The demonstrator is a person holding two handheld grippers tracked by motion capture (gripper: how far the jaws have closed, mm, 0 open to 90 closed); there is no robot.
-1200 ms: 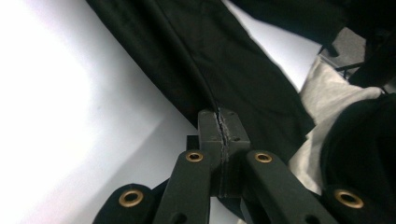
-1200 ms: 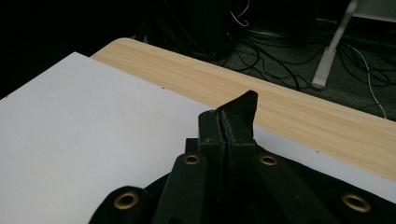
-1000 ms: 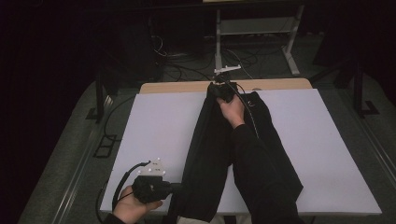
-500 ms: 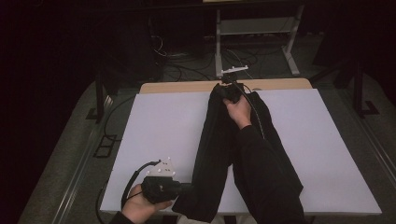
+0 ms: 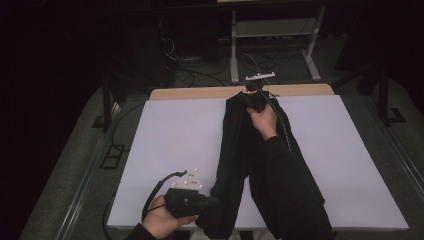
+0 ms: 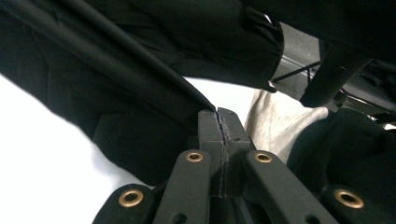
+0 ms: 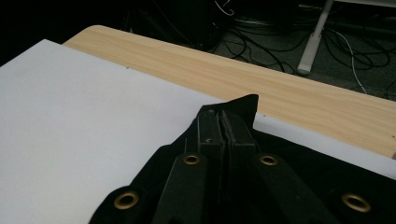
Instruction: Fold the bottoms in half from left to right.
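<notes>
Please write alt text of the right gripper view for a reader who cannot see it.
The right gripper has its black fingers shut on a corner of a black cloth. The cloth lies on a white sheet near the far wooden edge of the table.

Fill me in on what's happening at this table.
A person is laying a long black garment lengthwise across the white table. The right hand-held gripper is shut on its far end near the wooden edge. The left hand-held gripper is shut on the near end at the table's front. The cloth lies stretched between them, narrow and partly bunched.
</notes>
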